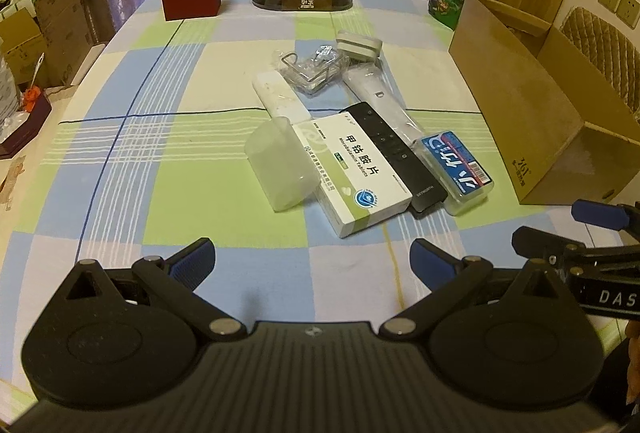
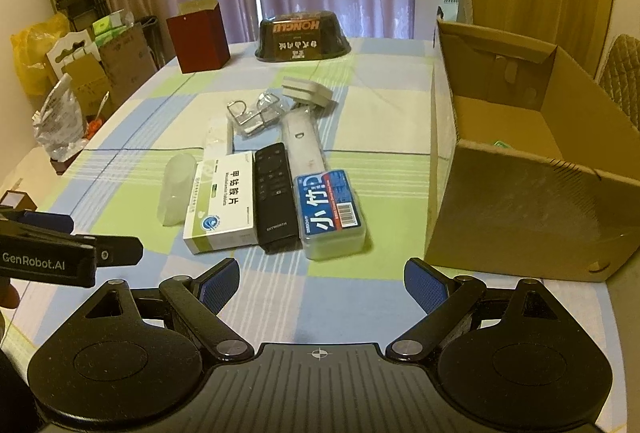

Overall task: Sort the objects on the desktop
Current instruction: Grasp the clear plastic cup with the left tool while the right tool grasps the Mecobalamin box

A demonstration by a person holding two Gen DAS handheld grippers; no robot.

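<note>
the blue-labelled case [image 2: 331, 215] lies lengthwise just above my right gripper [image 2: 322, 287], centre frame; both it and the left gripper [image 1: 312, 265] gape empty.

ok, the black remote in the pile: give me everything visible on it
The black remote is a slim, matte, plastic-looking bar lying flat, face up, on the checked tablecloth. Small dark buttons cluster on its far half; SKYWORTH is printed near its near end. It sits between the white medicine box, against its left side, and the blue-labelled clear case on its right. A white remote lies just beyond. Neither gripper touches it.
</note>
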